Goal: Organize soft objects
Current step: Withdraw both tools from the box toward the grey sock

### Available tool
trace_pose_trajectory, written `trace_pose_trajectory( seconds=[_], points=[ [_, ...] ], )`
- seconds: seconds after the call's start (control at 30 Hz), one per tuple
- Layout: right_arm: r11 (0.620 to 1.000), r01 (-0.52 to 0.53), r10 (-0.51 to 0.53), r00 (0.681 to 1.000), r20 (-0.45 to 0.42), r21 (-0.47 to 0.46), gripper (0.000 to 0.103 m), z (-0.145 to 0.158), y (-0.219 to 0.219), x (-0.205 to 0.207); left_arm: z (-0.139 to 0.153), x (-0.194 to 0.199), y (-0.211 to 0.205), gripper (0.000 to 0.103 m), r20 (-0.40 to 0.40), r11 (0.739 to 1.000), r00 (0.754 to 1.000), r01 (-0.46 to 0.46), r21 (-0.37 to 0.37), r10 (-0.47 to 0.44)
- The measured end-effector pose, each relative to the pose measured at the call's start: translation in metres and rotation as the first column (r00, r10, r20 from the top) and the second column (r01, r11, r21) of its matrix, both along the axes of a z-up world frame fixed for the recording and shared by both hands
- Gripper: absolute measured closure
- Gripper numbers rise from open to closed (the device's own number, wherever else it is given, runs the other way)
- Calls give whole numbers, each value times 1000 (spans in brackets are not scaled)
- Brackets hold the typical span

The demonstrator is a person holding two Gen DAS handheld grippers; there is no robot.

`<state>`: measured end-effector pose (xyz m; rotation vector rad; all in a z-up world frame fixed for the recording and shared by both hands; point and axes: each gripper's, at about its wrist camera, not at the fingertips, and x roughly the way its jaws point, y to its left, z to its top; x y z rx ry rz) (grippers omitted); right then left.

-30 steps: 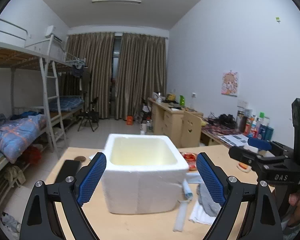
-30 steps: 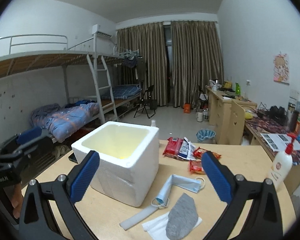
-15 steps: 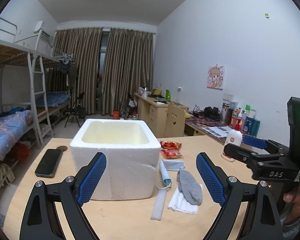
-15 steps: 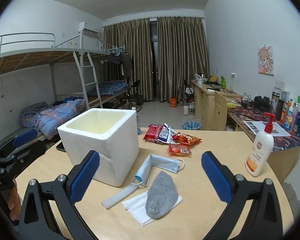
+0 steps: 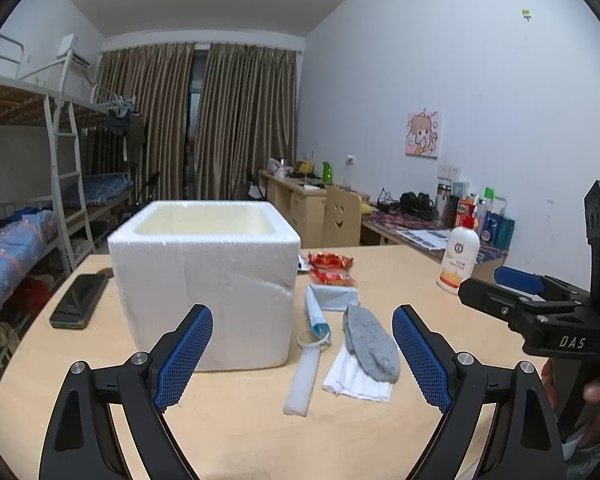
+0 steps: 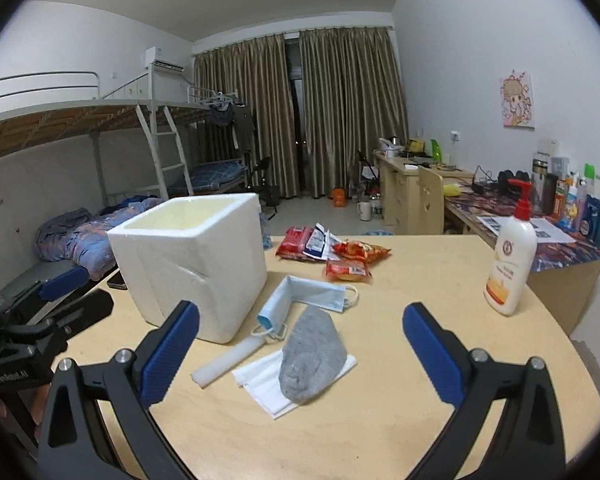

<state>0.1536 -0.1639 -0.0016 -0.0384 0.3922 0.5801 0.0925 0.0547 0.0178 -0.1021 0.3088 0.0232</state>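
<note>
A grey sock lies on a folded white tissue on the wooden table. Just behind them are a bent blue face mask and a white foam strip. To their left stands an open white foam box. My right gripper hovers open above the sock with nothing between its fingers. In the left wrist view, my left gripper is open and empty in front of the foam box, with the sock, tissue and mask toward its right finger.
Red snack packets lie behind the mask. A white pump bottle stands near the table's right edge. A dark phone lies left of the box. Bunk beds, desks and curtains fill the room beyond.
Both grippers have sunk toward the table, so the box is seen more from the side. The sock, mask and bottle have come further into view. Both stay open.
</note>
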Motion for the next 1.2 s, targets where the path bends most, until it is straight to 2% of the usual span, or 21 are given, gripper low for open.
trace_pose_trajectory(
  seconds=[0.17,0.27,0.5,0.67,0.87,1.07,1.2],
  points=[
    [1000,0,1,998,-59,19,0,-10,-4,7,-8,4,-4,11,-19,1000,1000,6,0,-6],
    [1000,-3,5,998,-57,23,0,-15,-5,7,-11,5,-4,11,-24,1000,1000,8,0,-8],
    [995,-21,32,993,-110,97,0,-17,-15,13,-10,5,-3,11,-20,1000,1000,14,-4,-14],
    [992,-39,52,993,-106,121,0,-14,-18,11,-9,6,-1,11,-16,1000,1000,10,-9,-10],
    [998,-12,20,992,-122,67,0,-18,-11,16,-13,9,-3,11,-34,1000,999,23,-8,-23],
    [1000,-1,-1,994,-112,-25,0,-24,-5,19,-21,18,-2,11,-83,998,995,53,-17,-55],
    [999,-26,21,991,-131,-36,0,-26,-4,24,-27,28,-1,11,-131,996,988,84,-26,-86]
  ],
)
